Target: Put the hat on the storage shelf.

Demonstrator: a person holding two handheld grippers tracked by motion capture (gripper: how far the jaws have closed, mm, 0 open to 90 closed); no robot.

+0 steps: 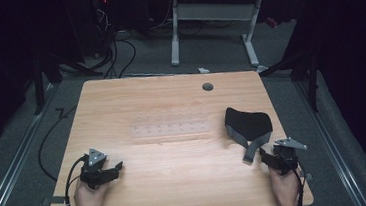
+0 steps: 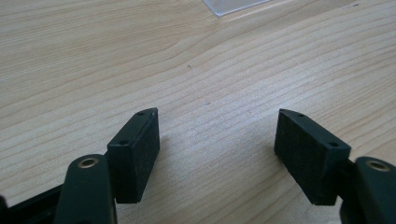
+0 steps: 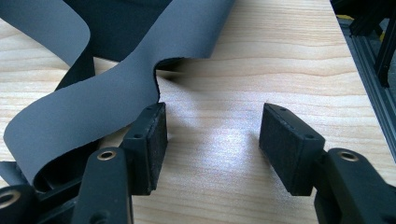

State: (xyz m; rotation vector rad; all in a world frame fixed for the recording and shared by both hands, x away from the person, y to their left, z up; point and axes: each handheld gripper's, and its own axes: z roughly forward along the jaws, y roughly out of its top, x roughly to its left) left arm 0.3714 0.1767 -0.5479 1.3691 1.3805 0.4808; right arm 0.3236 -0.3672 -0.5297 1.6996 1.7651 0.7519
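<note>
Nearest the person's edge of the pale wood-grain table (image 1: 176,169), the right gripper (image 1: 271,156) rests low just beside the dark eye mask of black and grey fabric with its wide grey strap (image 1: 247,125), its jaws spread wide with bare wood between them; in the right gripper view the grey strap (image 3: 93,107) curls against the outside of one black pad, beside the gap rather than in it, so nothing is held. Well apart from the mask, on the other side of the table's near edge, the left gripper (image 1: 119,167) lies in the person's left hand (image 1: 88,196), its jaws also wide and empty over plain wood, as the left gripper view shows (image 2: 217,135). The step in hand looks like the approach to a first pickup of the mask, not yet begun. The next move probably calls for the right gripper to shift sideways until the strap sits between the pads, then to close on that thin, limp band, which may slip or fold. Just beyond the mask's left side lies a clear flat plastic sheet (image 1: 171,129), hard to make out; farther off is a round cable hole (image 1: 207,87) near the table's far edge. Behind that, grey floor, loose black cables (image 1: 116,56) and a white-legged desk frame (image 1: 212,25) stand in a dark room.
</note>
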